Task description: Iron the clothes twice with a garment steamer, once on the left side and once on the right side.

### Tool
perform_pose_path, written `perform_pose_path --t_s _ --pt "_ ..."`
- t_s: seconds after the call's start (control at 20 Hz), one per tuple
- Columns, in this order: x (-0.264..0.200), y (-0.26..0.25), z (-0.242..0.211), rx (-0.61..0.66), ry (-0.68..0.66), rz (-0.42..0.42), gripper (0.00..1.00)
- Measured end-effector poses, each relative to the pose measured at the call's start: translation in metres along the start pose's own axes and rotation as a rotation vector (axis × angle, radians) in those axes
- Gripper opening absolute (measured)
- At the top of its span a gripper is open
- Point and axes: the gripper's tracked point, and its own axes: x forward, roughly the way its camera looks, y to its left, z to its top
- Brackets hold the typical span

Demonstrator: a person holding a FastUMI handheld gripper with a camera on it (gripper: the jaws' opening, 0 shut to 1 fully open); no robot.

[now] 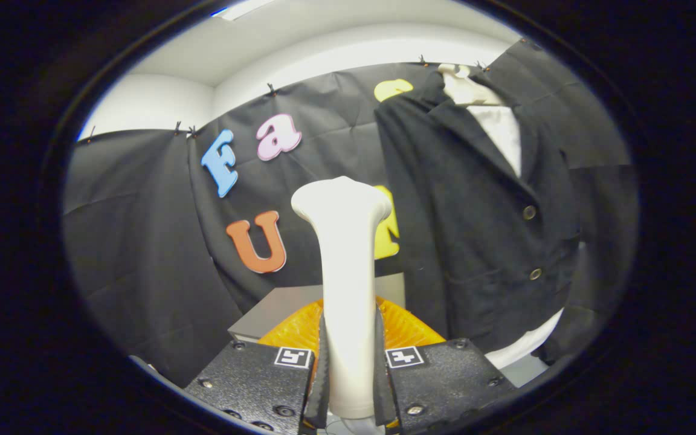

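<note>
Camera rides the tool (348,386), facing the nearby hanging jacket (481,229).

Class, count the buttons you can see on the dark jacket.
2. One button sits mid-front of the jacket; the other sits just below it. Folds may hide more. The tool grips the steamer.

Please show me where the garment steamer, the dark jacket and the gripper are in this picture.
garment steamer (348,260): gripper view, middle of its white handle, clamped between both fingers.
dark jacket (475,229): gripper view, front panel beside the buttons, hanging beyond the fingers.
gripper (349,368): gripper view, midway between the fingertips, shut on the steamer.
</note>
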Motion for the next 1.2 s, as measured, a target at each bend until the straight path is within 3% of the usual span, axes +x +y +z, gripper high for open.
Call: perform_pose_path --t_s 0.4,0.7,0.9,1.2 --pt "-0.050 -0.092 0.086 0.006 -0.144 -0.124 0.31" --pt "-0.029 -0.118 0.144 -0.061 -0.191 -0.180 0.31" --pt "-0.001 -0.111 0.154 -0.092 -0.179 -0.185 0.31" --pt "0.028 -0.125 0.129 -0.082 -0.109 -0.223 0.31"
